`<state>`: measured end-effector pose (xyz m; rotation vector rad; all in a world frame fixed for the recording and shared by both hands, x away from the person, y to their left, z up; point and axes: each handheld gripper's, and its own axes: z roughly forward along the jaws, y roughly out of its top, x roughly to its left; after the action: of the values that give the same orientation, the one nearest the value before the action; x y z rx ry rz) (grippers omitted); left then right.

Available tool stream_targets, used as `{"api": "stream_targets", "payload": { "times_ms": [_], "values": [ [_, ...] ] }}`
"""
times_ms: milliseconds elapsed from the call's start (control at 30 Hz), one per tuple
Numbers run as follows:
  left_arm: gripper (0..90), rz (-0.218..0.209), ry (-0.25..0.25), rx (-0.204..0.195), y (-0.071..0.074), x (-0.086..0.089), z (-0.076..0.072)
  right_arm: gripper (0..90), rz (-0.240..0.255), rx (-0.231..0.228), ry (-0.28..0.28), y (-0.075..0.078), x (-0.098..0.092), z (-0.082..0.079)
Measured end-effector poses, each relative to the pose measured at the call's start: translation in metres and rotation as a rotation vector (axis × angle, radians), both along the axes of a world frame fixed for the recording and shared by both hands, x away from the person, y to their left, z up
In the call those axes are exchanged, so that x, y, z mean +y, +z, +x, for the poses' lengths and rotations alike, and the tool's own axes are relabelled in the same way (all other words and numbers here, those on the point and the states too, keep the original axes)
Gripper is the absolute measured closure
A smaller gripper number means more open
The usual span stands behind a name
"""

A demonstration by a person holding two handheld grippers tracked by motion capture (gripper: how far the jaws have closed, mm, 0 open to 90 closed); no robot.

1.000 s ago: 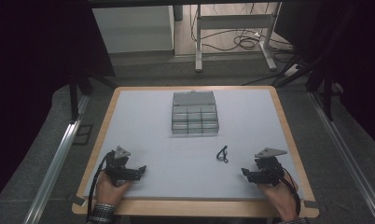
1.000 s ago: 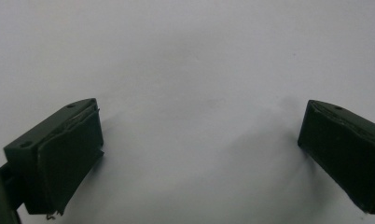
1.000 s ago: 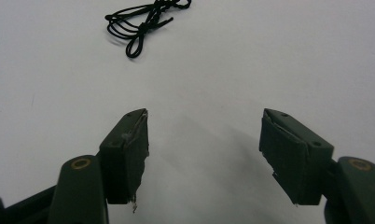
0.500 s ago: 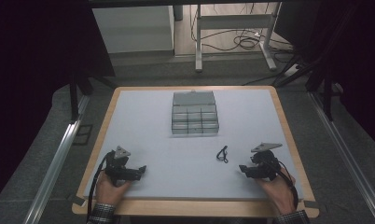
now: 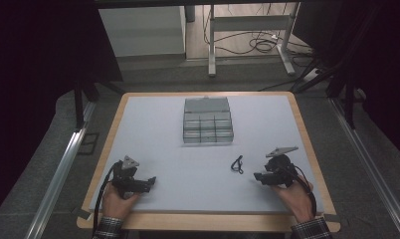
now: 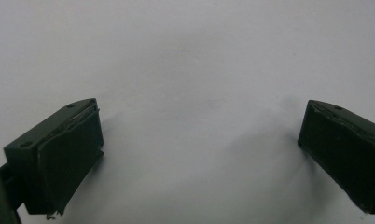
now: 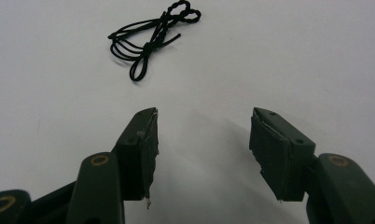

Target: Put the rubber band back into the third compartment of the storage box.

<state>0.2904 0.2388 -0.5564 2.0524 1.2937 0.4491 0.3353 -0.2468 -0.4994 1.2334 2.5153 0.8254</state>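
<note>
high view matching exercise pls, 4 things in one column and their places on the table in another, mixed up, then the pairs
Things:
1. grey compartment box
2. black cord
3. left gripper
4. right gripper

Places:
A. near left part of the white table top, jaws open over bare surface
B. far middle of the table, lid tipped back
C. near right, jaws open and aimed at the cord
D. on the bare surface, nearer than the box, just left of the right gripper

Pairs: 1-B, 2-D, 3-A, 4-C
</note>
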Motion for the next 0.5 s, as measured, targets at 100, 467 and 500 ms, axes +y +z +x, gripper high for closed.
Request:
{"api": "stream_targets", "payload": {
  "times_ms": [100, 467, 500],
  "values": [
    [0.0, -0.001, 0.001, 0.000, 0.000, 0.000, 0.000, 43.0, 0.004, 0.018, 0.005, 0.001, 0.000, 0.003],
    [0.0, 0.000, 0.000, 0.000, 0.000, 0.000, 0.000, 43.8, -0.003, 0.046, 0.013, 0.005, 0.004, 0.010],
    [0.0, 0.003, -0.002, 0.002, 0.000, 0.000, 0.000, 43.9, -0.009, 0.047, 0.018, 0.006, 0.004, 0.011]
  ]
}}
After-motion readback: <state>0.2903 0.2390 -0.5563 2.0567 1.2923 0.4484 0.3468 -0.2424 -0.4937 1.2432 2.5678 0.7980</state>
